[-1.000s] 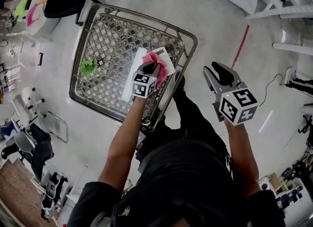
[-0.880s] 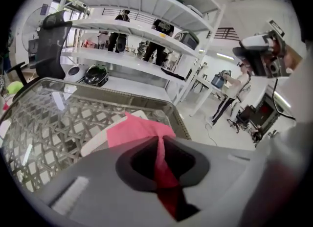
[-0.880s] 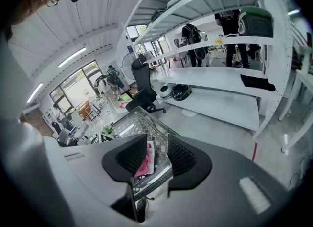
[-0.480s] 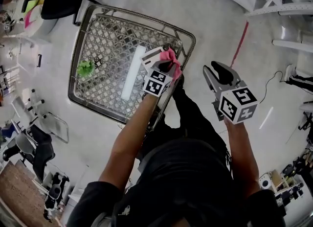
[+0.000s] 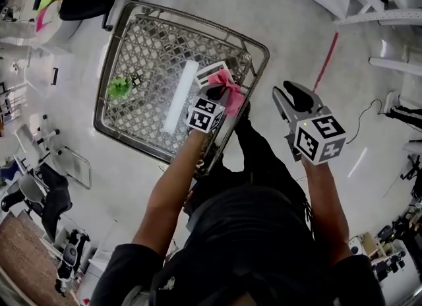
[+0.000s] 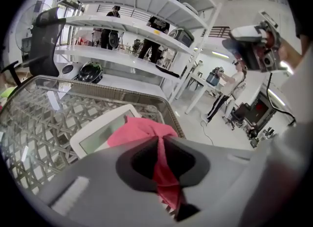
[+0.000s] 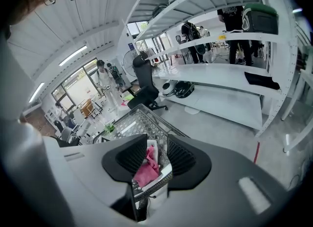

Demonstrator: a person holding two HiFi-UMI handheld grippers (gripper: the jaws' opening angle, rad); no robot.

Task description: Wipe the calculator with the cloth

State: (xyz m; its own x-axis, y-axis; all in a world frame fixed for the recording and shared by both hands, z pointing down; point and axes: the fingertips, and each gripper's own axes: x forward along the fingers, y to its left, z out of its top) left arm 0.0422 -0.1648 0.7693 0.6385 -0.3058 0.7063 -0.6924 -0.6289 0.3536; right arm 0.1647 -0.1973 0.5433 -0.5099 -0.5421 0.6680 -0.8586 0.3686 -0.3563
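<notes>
Left gripper [image 5: 212, 95] has its jaws clamped tight on a pink cloth [image 5: 231, 97], pinched right between the pads. The loose end bunches up in front and spills over the right edge of the calculator [image 6: 100, 130]. From the left gripper view the cloth looks like it's resting on it.

The calculator is a white one with a greenish screen. It lies flat on the mesh inside a wire basket [image 5: 151, 54], up near the corner closest to the person.

Right gripper [image 5: 295, 93] hangs off to the side over the bare floor, well apart from the basket. Its jaws are spread with nothing in them; its own view only shows the basket and cloth far off through the gap.

Also in the basket: a long white strip [image 5: 179, 97] just beside the calculator, and some small green thing [image 5: 119, 88] near the far side.
</notes>
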